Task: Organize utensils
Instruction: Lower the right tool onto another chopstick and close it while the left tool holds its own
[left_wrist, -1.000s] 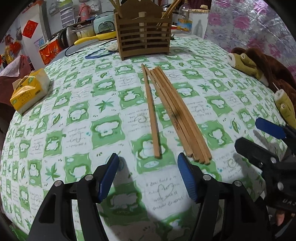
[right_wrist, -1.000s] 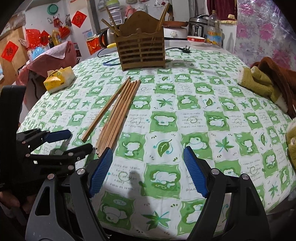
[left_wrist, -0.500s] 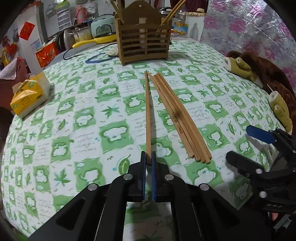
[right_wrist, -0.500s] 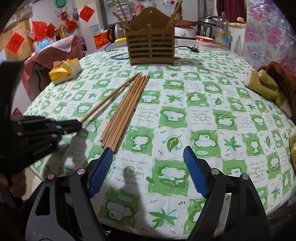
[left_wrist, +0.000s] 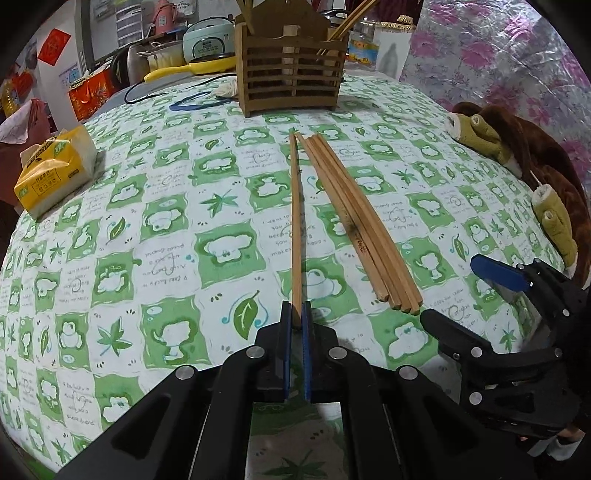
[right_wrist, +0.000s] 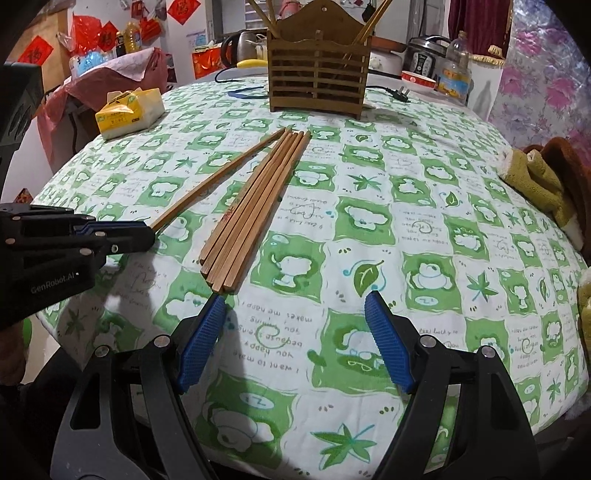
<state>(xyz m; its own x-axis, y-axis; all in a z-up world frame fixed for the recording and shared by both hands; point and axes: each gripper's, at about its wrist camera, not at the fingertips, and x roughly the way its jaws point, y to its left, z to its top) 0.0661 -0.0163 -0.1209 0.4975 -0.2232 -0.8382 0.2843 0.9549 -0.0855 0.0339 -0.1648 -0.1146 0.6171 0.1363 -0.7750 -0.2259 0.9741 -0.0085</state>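
1. Your left claw (left_wrist: 295, 314) is clenched on the near end of one chopstick (left_wrist: 295, 221); both blue pads (left_wrist: 306, 332) press its sides.
2. That chopstick runs straight away from you toward the holder (left_wrist: 291, 77). From these views you cannot tell whether its near end is off the cloth.
3. Your right claw (right_wrist: 295, 332) stands wide, released, with nothing between its pads (right_wrist: 201, 339). It hangs over the green-and-white cloth (right_wrist: 406, 221) on the surface.
4. The bundle (right_wrist: 255, 206) of remaining chopsticks lies flat just beside the held one. Their far tips nearly meet, and their near ends are apart. The bundle's near ends sit just ahead of the right claw's left pad.
5. The wooden holder stands upright at the far side of the surface, with a few sticks already leaning out of its top.
6. A yellow tissue pack (left_wrist: 55, 170) rests near the left edge.
7. A brown and olive garment (left_wrist: 517, 155) lies along the right edge.
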